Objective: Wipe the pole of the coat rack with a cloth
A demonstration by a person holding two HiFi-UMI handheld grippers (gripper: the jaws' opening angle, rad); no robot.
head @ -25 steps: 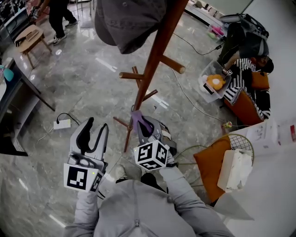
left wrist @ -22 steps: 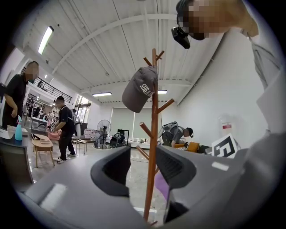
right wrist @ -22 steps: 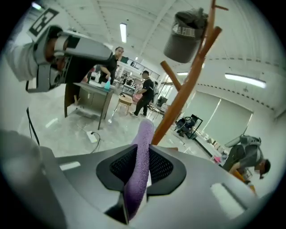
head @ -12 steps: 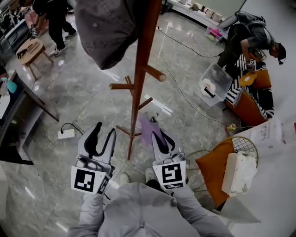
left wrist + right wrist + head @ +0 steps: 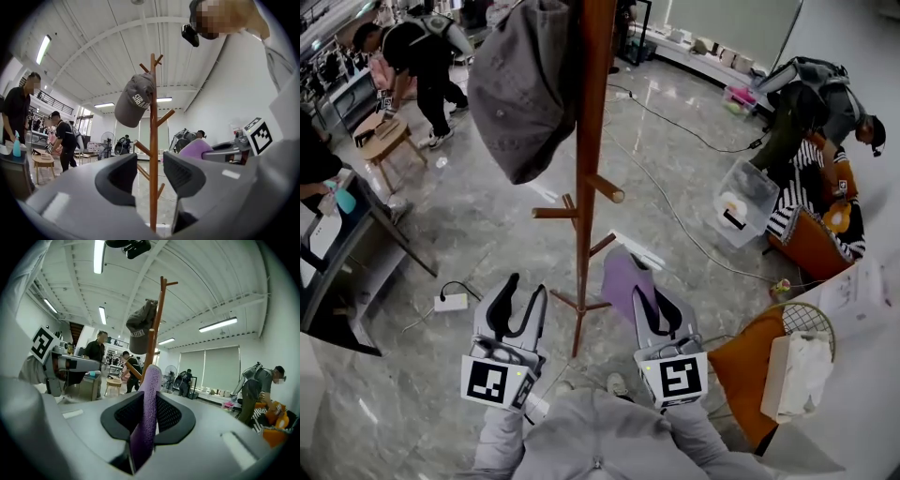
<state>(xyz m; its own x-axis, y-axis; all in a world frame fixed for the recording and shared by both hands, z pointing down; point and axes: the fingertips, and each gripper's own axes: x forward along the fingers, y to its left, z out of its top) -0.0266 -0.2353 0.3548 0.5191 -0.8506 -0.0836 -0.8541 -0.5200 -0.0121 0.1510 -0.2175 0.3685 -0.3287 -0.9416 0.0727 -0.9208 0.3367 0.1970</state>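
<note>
- Coat rack pole (image 5: 584, 187): its top is cut off by the head view's upper edge. In the left gripper view its foot is hidden behind the gripper body.
- In the right gripper view the pole's lower stretch is hidden behind the cloth (image 5: 147, 399).
- Cloth's lower end disappears down between the right jaws, so its full length cannot be made out.
- Pegs stick out of the pole at several heights, but some overlap, so the exact count is unclear.
- Left gripper (image 5: 150, 171): jaws apart with nothing between them. The pole shows through the gap, beyond the tips and clear of both.
- Right gripper (image 5: 149, 413): jaws clamped on the purple cloth, which stands up past the tips.
- In the head view the pole stands between the two sets of jaws and ahead of them. The cloth is apart from the pole.
- Count: one pole, one cloth, two grippers and one grey cap (image 5: 520, 84), which hangs high on the rack, far above both jaws.
</note>
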